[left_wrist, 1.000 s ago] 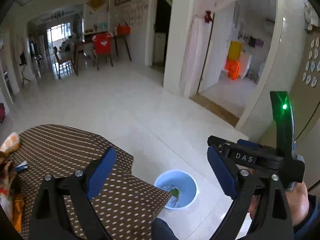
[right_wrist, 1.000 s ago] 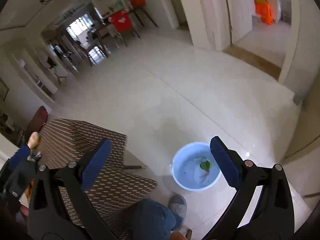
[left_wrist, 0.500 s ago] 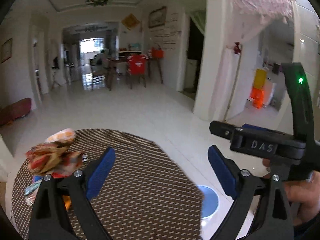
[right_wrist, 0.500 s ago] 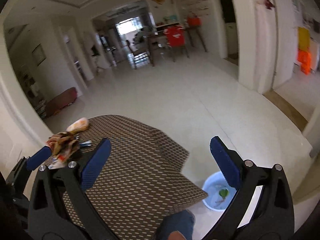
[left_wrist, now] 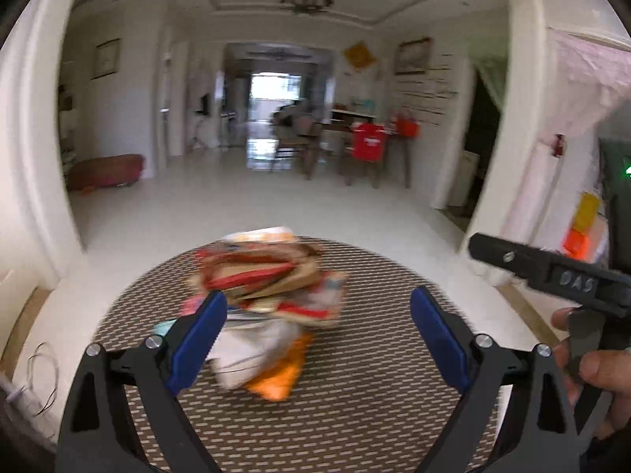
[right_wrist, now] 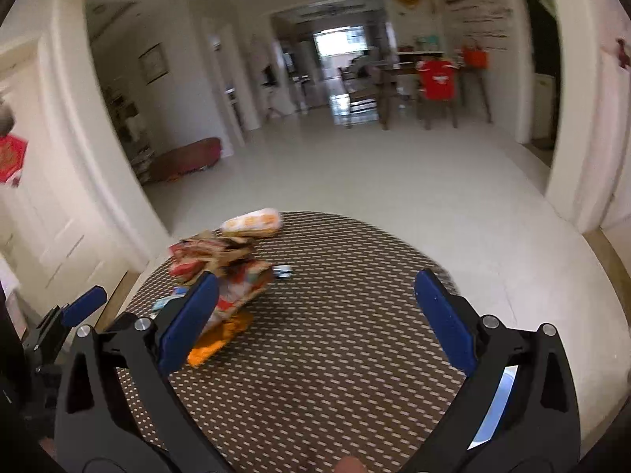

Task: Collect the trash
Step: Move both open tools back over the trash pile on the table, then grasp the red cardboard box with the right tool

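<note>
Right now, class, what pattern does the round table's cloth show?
The tablecloth is dark brown with rows of small pale dashes, clearest in the right wrist view.

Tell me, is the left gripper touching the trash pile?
Cannot tell. In the left wrist view the left gripper's finger overlaps the blurred trash pile; neither view shows contact or gap.

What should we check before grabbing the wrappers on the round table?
1. Left hand-held gripper open and holding nothing: ok.
2. Right hand-held gripper open and holding nothing: ok.
3. Pile of wrappers in front of the left one: ok.
4. Picture sharp enough to pick out one wrapper: not ok, blurred.
5. Blue bucket in sight for dropping: cannot tell, only a sliver shows at the table edge.
</note>
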### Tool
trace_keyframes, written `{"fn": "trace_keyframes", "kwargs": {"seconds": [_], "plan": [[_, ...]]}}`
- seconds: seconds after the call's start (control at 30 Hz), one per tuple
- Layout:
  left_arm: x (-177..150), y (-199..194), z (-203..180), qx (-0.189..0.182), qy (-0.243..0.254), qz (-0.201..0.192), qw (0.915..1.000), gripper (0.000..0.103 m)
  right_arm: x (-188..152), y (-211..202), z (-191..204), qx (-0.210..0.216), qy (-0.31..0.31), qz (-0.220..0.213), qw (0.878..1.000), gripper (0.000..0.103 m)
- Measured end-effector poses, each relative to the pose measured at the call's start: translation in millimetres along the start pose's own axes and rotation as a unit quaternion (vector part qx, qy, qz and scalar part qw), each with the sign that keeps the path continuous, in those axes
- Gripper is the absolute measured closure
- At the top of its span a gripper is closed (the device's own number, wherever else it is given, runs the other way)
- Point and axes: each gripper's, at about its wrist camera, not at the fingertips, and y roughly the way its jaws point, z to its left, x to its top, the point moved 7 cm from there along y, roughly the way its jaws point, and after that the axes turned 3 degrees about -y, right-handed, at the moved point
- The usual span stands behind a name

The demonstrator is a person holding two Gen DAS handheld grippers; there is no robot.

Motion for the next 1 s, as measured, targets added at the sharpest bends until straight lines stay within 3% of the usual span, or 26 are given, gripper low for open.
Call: {"fn": "trace_keyframes", "kwargs": {"seconds": [0.2,0.4,0.5,0.57,0.6,0.63,0.7,0.8,1.0], "plan": [[-8,-4,77,0.061,-0.035,0.004,0.9975,0.011,14,56,62,0.049,-0.083,0.034,0.995,0.006],[-16,-7,124,0.098,-0.057,0.011,0.9935,0.011,7,141,112,0.093,-0.148,0.111,0.978,0.006],[-21,-3,140,0.108,-0.06,0.021,0.9922,0.011,5,177,124,0.105,-0.165,0.137,0.971,0.015],[-24,1,149,0.112,-0.058,0.03,0.9915,0.011,0,198,126,0.095,-0.179,0.161,0.966,0.029],[-27,3,153,0.114,-0.057,0.034,0.9913,0.011,-6,209,124,0.095,-0.185,0.179,0.962,0.048],[-30,5,157,0.117,-0.056,0.038,0.9908,0.011,-9,210,123,0.105,-0.178,0.187,0.96,0.06],[-35,8,160,0.116,-0.054,0.045,0.9908,0.011,-10,205,117,0.117,-0.163,0.187,0.962,0.068],[-42,20,163,0.11,-0.042,0.061,0.9911,0.011,-15,186,107,0.121,-0.154,0.174,0.965,0.073],[-47,51,151,0.096,0.002,0.087,0.9915,0.011,-15,150,62,0.13,-0.069,0.143,0.979,0.076]]}}
